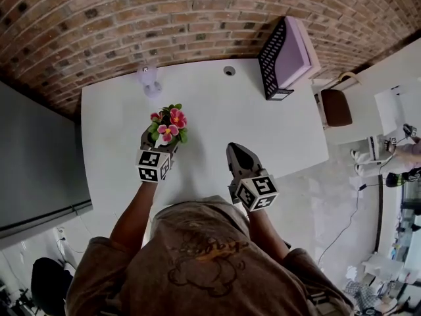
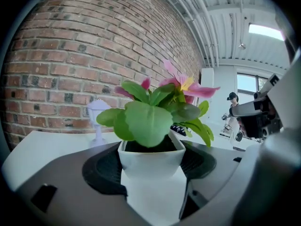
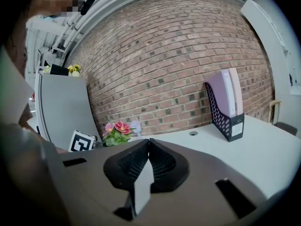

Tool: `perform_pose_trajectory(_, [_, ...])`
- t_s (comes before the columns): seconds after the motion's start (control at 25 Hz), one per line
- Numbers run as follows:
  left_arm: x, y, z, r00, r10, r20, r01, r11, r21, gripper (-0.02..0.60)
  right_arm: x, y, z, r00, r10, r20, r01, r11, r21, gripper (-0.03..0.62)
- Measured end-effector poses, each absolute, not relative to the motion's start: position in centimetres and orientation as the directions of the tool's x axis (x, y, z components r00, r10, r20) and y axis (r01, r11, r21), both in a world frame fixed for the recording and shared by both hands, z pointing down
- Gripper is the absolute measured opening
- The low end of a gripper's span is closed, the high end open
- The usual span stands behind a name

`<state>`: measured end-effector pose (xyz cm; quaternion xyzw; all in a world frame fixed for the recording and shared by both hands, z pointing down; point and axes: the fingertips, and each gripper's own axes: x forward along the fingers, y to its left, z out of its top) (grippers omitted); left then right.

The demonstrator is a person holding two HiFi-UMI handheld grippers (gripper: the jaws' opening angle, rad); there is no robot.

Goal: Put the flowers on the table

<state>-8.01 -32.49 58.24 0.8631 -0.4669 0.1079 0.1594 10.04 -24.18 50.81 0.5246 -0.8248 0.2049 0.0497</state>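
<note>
A small white pot of pink flowers with green leaves (image 1: 168, 127) is held over the white table (image 1: 217, 110); whether it touches the top I cannot tell. My left gripper (image 1: 160, 141) is shut on the flower pot (image 2: 151, 158), its jaws pressed on both sides of it. The blooms (image 2: 181, 86) rise above the leaves in the left gripper view. My right gripper (image 1: 236, 155) hovers over the table's near edge, shut with nothing in it; its jaws meet at the tips (image 3: 147, 142). The flowers (image 3: 116, 132) also show at the left of the right gripper view.
A pale lilac lamp-like ornament (image 1: 149, 79) stands at the table's far left. A black perforated file holder with lilac folders (image 1: 284, 56) sits at the far right corner, near a round cable hole (image 1: 229, 70). A brick wall (image 1: 164, 18) runs behind. A chair (image 1: 336, 105) stands right.
</note>
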Motion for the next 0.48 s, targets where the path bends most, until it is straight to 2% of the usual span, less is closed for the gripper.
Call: perform_pose_trajectory(0.48, [-6.4, -33.0, 62.3, 0.553, -0.731, 0.399, -0.829, -0.531, 0.177, 0.36, 11.7, -23.7, 51.4, -0.406, -0.855, 0.324, -0.905, 0.326, -0.275, 0.005])
